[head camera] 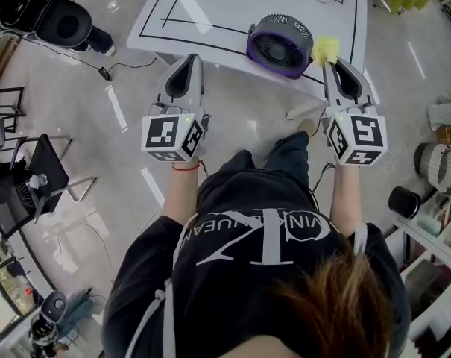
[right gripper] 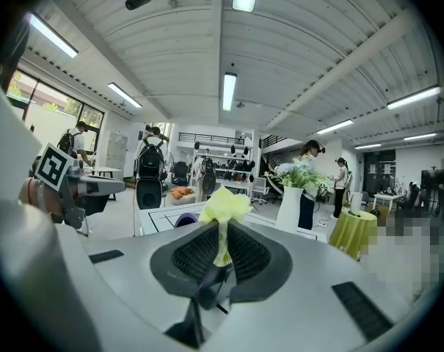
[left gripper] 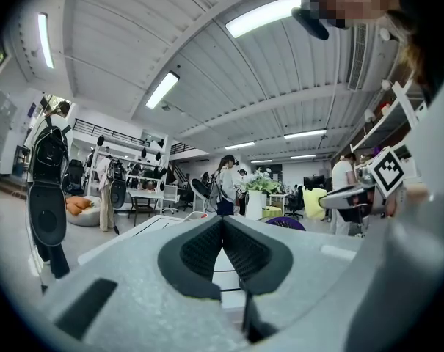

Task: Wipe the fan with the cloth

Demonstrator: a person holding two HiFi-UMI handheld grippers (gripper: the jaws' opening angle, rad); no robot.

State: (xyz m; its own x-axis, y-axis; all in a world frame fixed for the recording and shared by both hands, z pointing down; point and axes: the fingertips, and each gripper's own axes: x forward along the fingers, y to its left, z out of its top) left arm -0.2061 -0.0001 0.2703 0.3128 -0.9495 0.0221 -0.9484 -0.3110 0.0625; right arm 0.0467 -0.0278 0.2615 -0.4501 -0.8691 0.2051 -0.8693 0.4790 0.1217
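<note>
Two claws, left claw (head camera: 192, 60) together, empty, right claw (head camera: 332, 64) clamping one yellow cloth (head camera: 326, 49), one purple fan (head camera: 279, 45)

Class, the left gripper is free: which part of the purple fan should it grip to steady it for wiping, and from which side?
Probably the purple outer ring at the left edge of the fan, approached from the left. The grille faces upward, so the ring is the solid lip, and the right gripper with the yellow cloth sits at its right. The left gripper, now shut, must open first.
</note>
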